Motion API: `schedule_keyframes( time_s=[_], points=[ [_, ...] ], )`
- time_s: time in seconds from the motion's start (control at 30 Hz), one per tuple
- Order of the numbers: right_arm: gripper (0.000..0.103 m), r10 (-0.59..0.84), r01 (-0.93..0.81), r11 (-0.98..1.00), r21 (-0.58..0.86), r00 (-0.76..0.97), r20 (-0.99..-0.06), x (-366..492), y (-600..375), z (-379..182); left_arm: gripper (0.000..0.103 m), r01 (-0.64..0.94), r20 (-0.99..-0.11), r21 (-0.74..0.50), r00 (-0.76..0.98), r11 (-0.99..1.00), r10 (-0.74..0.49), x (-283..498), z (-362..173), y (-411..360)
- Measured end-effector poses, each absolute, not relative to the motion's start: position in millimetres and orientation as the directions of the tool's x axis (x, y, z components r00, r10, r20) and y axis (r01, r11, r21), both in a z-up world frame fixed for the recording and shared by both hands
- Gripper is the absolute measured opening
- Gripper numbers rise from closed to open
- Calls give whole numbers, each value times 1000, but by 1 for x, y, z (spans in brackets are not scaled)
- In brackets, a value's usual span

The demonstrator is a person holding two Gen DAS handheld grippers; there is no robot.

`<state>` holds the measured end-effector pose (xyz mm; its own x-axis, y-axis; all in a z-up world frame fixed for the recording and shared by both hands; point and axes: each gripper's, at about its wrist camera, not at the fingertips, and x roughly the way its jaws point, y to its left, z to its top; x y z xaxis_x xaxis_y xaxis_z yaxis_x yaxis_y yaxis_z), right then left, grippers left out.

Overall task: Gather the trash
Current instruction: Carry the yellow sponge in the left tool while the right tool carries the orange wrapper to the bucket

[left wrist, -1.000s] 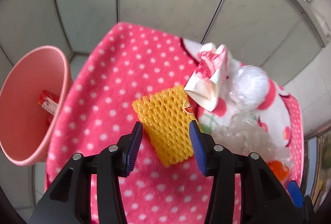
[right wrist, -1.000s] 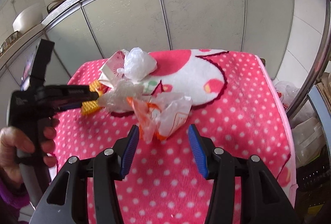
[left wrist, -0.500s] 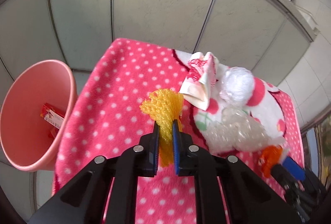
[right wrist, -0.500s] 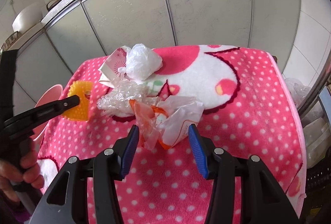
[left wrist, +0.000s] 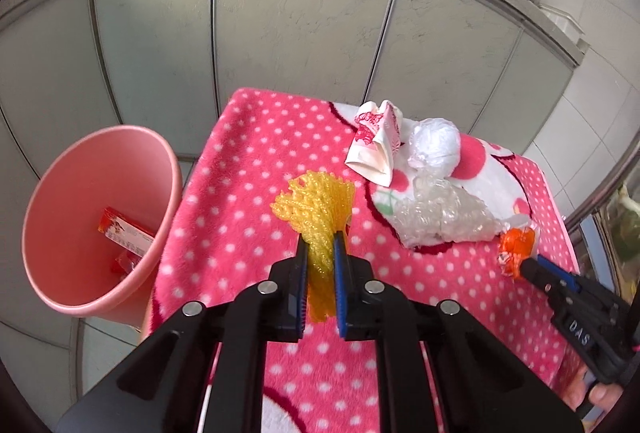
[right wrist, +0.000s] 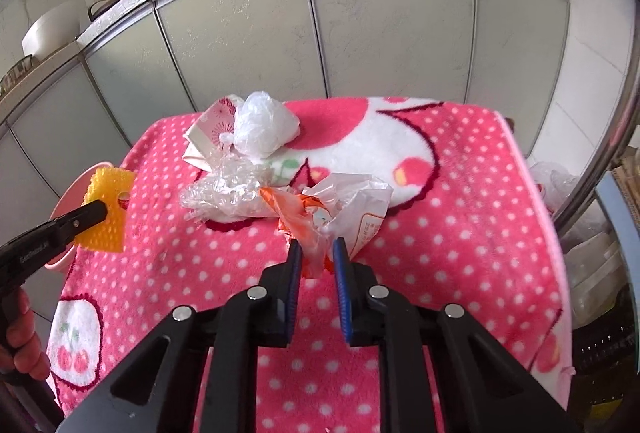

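Note:
My left gripper [left wrist: 320, 245] is shut on a yellow foam net [left wrist: 320, 213] and holds it above the pink dotted cloth [left wrist: 248, 169]; the net also shows in the right wrist view [right wrist: 108, 209]. My right gripper [right wrist: 316, 253] is shut on an orange and white plastic wrapper [right wrist: 340, 209], which also shows in the left wrist view [left wrist: 516, 245]. A crumpled clear plastic film [right wrist: 224, 193], a white plastic ball [right wrist: 264, 125] and a red-printed paper wrapper [left wrist: 376, 145] lie on the cloth behind.
A pink bin [left wrist: 100, 217] stands left of the table and holds red packets [left wrist: 124, 233]. Grey cabinet doors [left wrist: 304, 33] rise behind the table. A metal rail [right wrist: 592, 169] and shelves stand at the right.
My left gripper closed on the yellow net and lifted it up and back. My right gripper closed on the orange and white wrapper.

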<state>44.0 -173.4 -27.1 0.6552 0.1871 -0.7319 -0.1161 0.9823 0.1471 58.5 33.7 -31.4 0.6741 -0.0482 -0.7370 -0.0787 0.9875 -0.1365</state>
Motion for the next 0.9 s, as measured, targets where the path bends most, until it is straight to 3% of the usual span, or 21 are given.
schedule_keyframes(
  time_s=[0.3, 0.9],
  points=[
    [14, 84, -93, 995, 20, 755, -650, 22, -165, 3, 10, -30, -688, -79, 725, 996, -33, 33, -18, 22],
    [14, 114, -184, 981, -57, 793, -598, 16, -118, 35, 10, -66, -615, -76, 789, 995, 5, 9, 6, 48]
  ],
)
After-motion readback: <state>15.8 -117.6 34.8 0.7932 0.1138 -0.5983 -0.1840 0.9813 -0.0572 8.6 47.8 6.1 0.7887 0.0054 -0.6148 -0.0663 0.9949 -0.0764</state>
